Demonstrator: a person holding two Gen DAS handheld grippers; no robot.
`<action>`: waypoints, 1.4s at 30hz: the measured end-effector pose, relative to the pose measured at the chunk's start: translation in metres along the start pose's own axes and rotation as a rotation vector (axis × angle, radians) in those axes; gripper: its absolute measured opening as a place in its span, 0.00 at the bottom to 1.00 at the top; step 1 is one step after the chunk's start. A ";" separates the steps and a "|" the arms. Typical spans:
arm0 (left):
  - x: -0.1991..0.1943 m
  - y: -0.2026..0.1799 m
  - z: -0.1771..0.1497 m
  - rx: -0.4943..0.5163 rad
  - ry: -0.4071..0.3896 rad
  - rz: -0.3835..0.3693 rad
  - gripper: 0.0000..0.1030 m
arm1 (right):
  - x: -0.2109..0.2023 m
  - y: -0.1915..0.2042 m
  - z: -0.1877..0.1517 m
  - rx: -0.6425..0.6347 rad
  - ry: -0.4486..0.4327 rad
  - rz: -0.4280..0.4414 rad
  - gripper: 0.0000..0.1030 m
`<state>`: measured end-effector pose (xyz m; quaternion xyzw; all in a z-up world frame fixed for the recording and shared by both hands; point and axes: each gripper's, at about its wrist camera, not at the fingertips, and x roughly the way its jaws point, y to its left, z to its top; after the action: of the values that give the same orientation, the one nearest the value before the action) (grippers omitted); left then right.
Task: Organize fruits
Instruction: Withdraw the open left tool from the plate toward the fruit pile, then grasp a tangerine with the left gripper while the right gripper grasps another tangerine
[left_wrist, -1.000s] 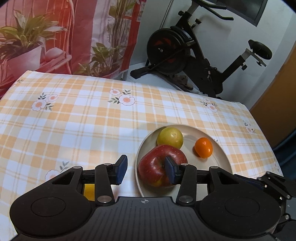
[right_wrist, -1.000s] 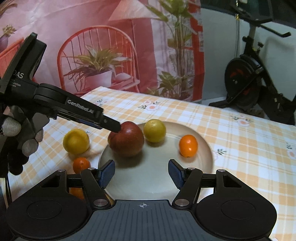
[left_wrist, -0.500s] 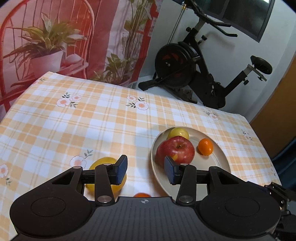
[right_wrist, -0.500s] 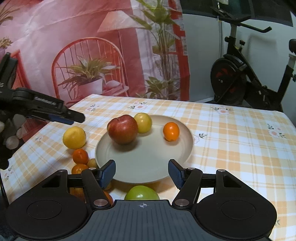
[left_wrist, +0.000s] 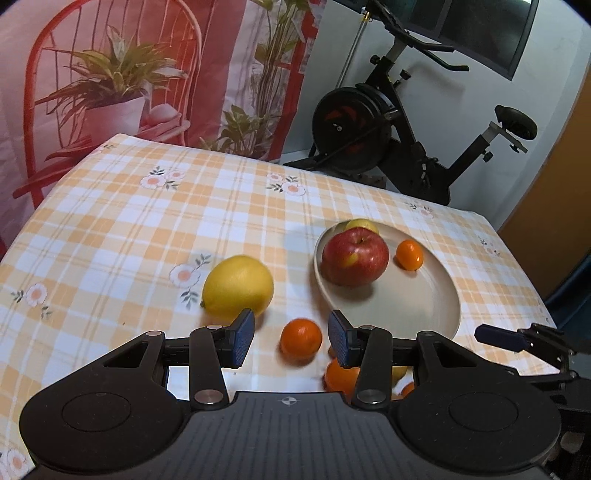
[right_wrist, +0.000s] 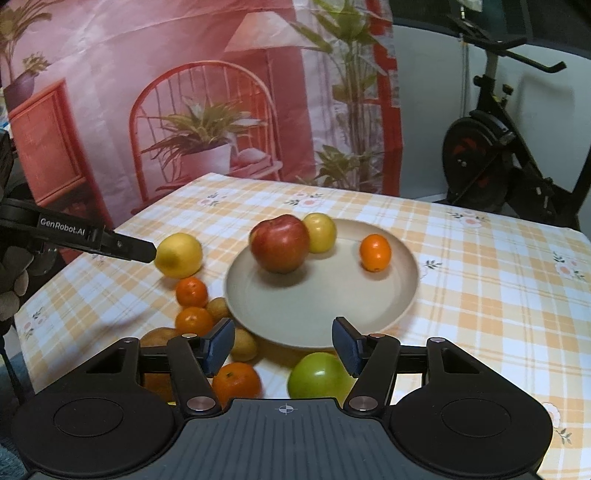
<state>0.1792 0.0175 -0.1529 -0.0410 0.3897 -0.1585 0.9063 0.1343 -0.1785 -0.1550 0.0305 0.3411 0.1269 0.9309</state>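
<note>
Red apple (right_wrist: 280, 243), glossy, on beige plate (right_wrist: 399, 295)

White lettering "GenRobot.AI" runs along the black side of the left tool (right_wrist: 149, 251).

A plate (right_wrist: 388, 306) sits on the counter (right_wrist: 480, 295), toward its right side as the left wrist view shows it. On the plate, an apple (right_wrist: 280, 243) lies at the far left, a plum (right_wrist: 320, 232) touching it just behind and to the right, and a small orange (right_wrist: 375, 253) apart at the far right. Left of the plate lies a lemon (right_wrist: 178, 254). Nearer than the lemon, two tangerines (right_wrist: 191, 291) lie one before the other, just beside the plate's left edge. Nearer still, at the plate's near rim, lie another tangerine (right_wrist: 236, 384) on the left and a second apple (right_wrist: 321, 376) on the right. An exercise bike (left_wrist: 399, 129) stands beyond the counter's far right edge.
</note>
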 end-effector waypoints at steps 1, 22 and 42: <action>-0.002 0.001 -0.002 -0.005 -0.006 0.002 0.45 | 0.000 0.002 0.000 -0.003 0.005 0.005 0.52; -0.001 0.008 -0.029 -0.031 0.021 -0.025 0.45 | 0.025 0.024 -0.010 -0.049 0.187 0.083 0.34; 0.003 0.004 -0.034 -0.029 0.057 -0.052 0.45 | 0.038 0.025 -0.007 -0.034 0.248 0.082 0.33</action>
<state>0.1578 0.0216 -0.1791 -0.0596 0.4164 -0.1776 0.8897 0.1524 -0.1448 -0.1808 0.0128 0.4501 0.1733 0.8759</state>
